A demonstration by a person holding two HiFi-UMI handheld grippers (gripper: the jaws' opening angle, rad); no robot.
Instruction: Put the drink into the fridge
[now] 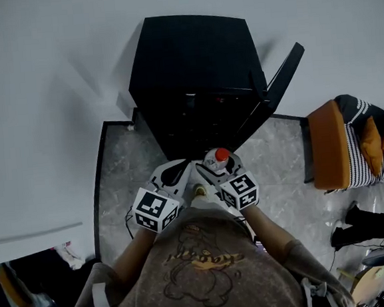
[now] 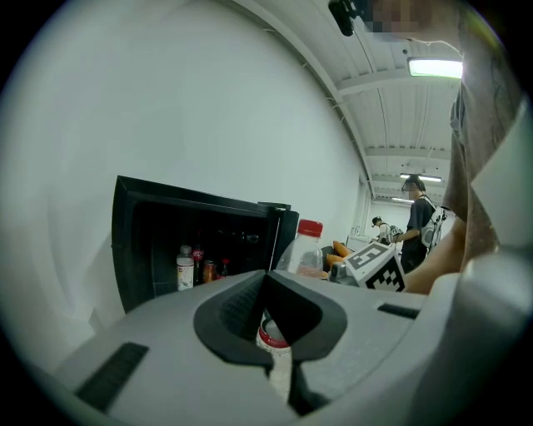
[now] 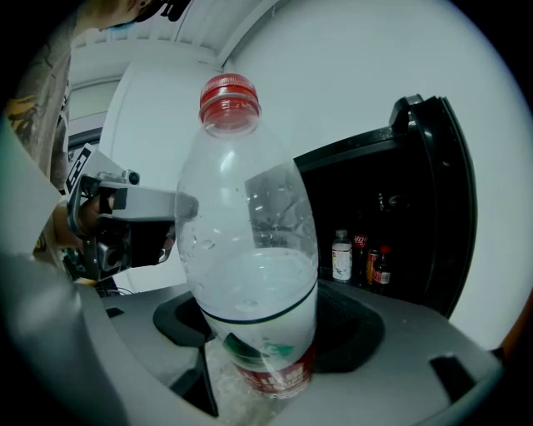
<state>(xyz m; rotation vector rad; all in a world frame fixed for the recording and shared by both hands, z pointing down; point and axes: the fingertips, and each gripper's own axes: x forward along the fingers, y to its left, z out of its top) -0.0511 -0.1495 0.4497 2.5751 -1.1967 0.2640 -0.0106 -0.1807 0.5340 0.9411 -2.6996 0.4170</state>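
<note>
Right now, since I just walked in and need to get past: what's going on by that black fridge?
A person stands at the black fridge with its door open. The right gripper is shut on a clear bottle with a red cap, held upright in front of the opening. A few small bottles stand inside. The left gripper, jaws together, grips nothing. The drink is not in yet.

Striped sofa (image 1: 354, 163) with orange cushions (image 1: 371, 142)

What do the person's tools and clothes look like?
The left hand-held gripper and right hand-held gripper are pale grey with dark-lined jaws, each bearing a cube of black-and-white square markers. The person wears a brown short-sleeved T-shirt with a cartoon print.
</note>
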